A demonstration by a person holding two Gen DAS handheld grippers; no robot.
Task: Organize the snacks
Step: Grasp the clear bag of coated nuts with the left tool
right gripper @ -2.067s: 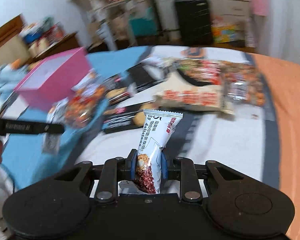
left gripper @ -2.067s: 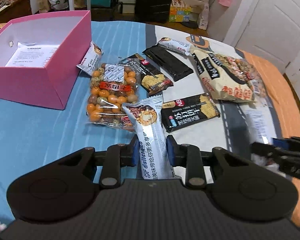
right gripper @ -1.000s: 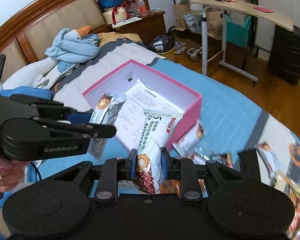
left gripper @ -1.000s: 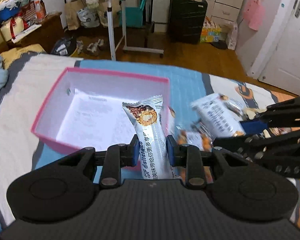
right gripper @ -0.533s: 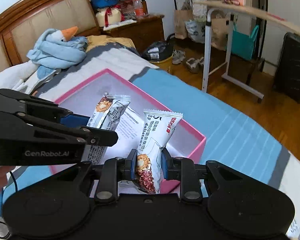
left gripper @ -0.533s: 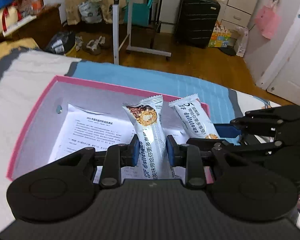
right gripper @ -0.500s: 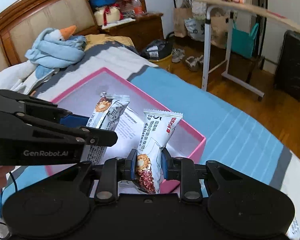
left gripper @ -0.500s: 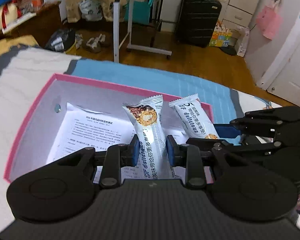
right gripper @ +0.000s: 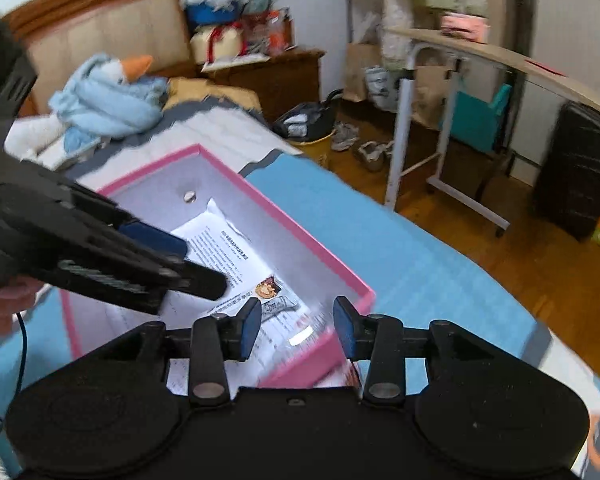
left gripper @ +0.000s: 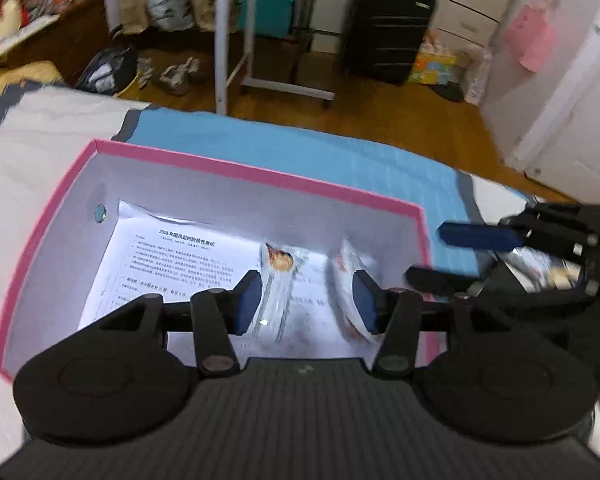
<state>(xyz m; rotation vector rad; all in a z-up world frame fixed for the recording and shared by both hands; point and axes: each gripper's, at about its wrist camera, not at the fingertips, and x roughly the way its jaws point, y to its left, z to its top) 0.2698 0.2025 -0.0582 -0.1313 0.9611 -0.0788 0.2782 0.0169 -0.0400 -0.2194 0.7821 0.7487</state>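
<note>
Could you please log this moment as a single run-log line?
left tool: just opened, empty | right tool: just opened, empty | two snack bars: in pink box, on paper

The box (left gripper: 220, 168) is sitting on the bed (left gripper: 340, 156), with a printed sheet (left gripper: 172, 264) lying flat inside it. Two snack packets (left gripper: 278, 280) (left gripper: 350, 276) are lying side by side on the sheet, toward the box's right end.

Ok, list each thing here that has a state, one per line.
Left gripper: jaws open, just been opening, grips nothing.
Right gripper: jaws open, just been opening, grips nothing.
Pink box: lidless, on the bed.
Left packet: loose in the box.
Right packet: loose in the box, blurred.
Paper: flat on the box floor.
</note>
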